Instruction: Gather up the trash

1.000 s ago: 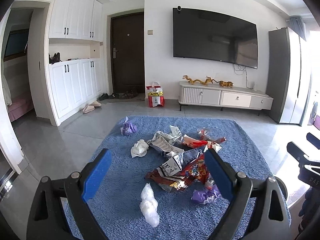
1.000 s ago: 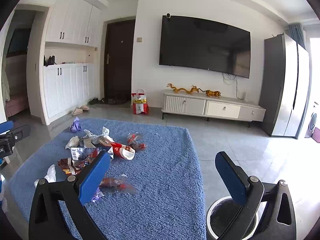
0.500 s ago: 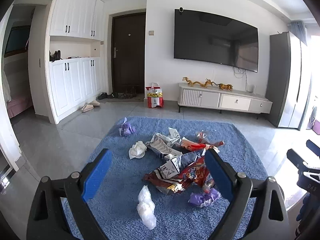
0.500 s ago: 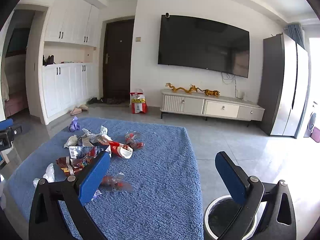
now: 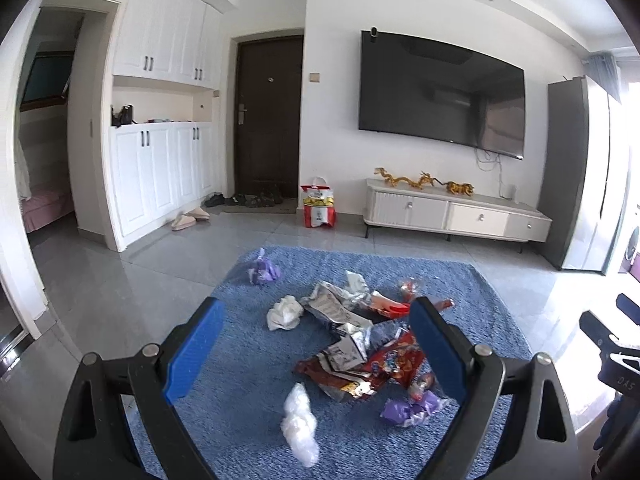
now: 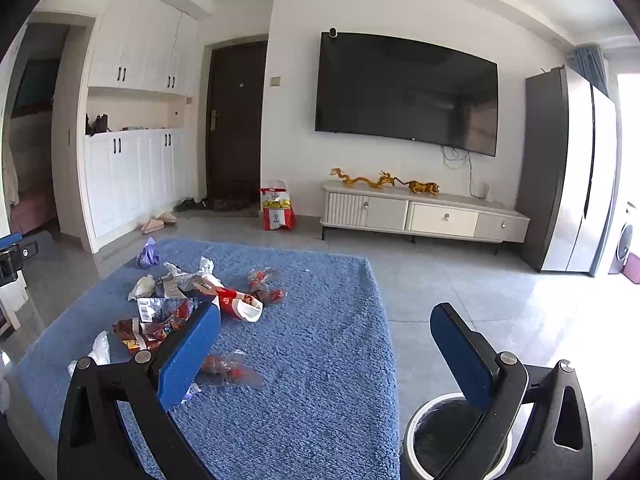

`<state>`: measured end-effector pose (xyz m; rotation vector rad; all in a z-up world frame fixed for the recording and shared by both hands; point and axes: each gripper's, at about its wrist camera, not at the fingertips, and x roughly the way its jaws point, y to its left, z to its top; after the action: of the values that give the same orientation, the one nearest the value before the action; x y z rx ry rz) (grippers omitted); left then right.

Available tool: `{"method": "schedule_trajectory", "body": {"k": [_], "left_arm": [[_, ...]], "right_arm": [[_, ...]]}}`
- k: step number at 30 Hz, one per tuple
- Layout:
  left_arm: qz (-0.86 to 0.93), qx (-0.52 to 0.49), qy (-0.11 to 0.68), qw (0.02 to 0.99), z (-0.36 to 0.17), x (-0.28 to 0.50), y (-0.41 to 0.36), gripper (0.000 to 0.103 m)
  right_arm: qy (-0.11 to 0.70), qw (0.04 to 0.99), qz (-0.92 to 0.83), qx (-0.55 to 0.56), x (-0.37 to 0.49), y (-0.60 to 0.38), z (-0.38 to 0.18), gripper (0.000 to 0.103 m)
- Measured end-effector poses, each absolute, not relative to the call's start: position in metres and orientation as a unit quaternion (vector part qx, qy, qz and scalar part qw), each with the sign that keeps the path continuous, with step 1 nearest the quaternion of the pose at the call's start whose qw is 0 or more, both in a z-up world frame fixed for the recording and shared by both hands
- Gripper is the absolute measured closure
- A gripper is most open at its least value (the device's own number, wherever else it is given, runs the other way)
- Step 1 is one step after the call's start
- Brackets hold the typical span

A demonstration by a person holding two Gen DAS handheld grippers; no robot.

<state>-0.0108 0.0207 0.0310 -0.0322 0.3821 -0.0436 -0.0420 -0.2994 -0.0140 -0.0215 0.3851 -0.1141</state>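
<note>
Trash wrappers (image 5: 360, 344) piled on blue rug (image 5: 248, 412), dead ahead of my left gripper (image 5: 316, 356); right gripper (image 6: 324, 356) sits off right, over bin (image 6: 444, 436). Both spread wide, empty.

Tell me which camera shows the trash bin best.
The right wrist view: the trash bin stands on the tile just off the blue rug, partly hidden behind the right gripper, whose jaws stand open. The left wrist view shows no bin at all.
</note>
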Motion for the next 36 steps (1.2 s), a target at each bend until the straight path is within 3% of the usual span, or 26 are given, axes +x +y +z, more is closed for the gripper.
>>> {"method": "schedule_trajectory", "body": {"k": [36], "left_arm": [[0.013,-0.043,0.224,0.974,0.039,-0.003,0.059,0.009]], "right_arm": [[0.185,0.983,-0.005,-0.018,-0.03,-0.293,0.001,0.0]]}}
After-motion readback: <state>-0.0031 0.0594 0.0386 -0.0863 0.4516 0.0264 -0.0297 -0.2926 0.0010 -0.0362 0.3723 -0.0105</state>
